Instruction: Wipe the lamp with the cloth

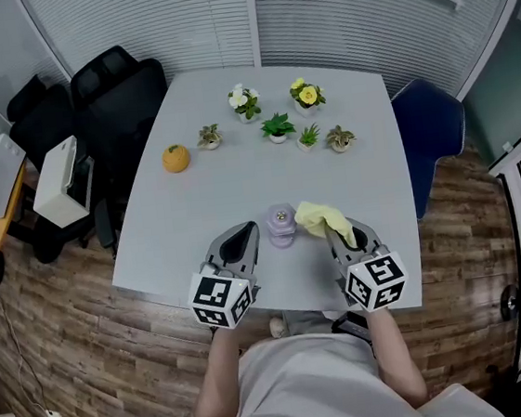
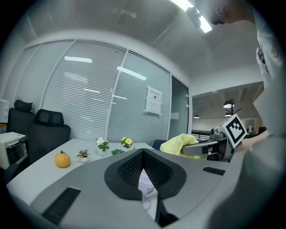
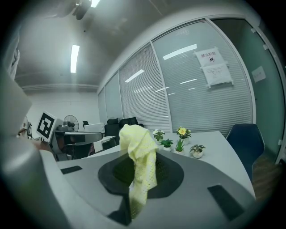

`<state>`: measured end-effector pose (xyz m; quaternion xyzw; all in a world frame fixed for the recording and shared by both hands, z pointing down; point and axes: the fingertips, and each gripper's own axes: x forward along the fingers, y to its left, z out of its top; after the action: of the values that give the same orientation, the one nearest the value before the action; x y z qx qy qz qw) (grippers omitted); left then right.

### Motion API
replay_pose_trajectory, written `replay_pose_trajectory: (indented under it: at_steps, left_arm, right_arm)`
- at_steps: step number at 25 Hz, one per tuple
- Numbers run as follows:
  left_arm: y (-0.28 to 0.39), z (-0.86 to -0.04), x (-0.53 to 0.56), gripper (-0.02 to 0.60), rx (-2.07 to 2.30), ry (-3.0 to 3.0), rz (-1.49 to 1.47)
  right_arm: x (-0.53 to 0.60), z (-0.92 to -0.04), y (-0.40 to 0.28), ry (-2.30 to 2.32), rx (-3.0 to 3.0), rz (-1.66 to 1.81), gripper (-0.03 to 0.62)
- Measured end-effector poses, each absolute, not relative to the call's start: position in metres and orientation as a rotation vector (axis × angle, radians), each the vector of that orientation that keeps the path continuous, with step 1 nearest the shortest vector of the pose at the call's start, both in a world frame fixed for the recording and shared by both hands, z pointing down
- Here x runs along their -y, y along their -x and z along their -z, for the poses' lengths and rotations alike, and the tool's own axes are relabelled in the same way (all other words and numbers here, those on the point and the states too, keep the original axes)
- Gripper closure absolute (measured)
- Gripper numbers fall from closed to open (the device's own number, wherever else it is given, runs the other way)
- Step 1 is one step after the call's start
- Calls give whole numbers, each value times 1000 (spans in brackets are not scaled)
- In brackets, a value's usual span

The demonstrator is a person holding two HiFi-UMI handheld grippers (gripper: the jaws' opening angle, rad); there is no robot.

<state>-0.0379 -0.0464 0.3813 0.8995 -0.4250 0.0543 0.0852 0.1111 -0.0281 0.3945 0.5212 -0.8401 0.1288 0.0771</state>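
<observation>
Grey tabletop [image 1: 238, 177] carries the small lilac domed lamp [image 1: 282, 224] between both grippers: right gripper [image 1: 341, 233], clamped on the crumpled yellow knit cloth [image 1: 321, 218], sits immediately right of the lamp, while left gripper [image 1: 242, 240] is closed and empty.

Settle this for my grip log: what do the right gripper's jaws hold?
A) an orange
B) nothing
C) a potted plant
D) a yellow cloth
D: the yellow cloth is pinched in the jaws of the right gripper and drapes over them.
</observation>
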Motion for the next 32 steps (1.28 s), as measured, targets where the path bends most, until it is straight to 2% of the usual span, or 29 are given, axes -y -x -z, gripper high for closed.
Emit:
replay_pose_trajectory:
  at_steps: [32]
  left_arm:
    - [41,-390,48,580,1254,-2684,-187]
  right_arm:
    - [31,-396,-109,-1566,2538,-438,556]
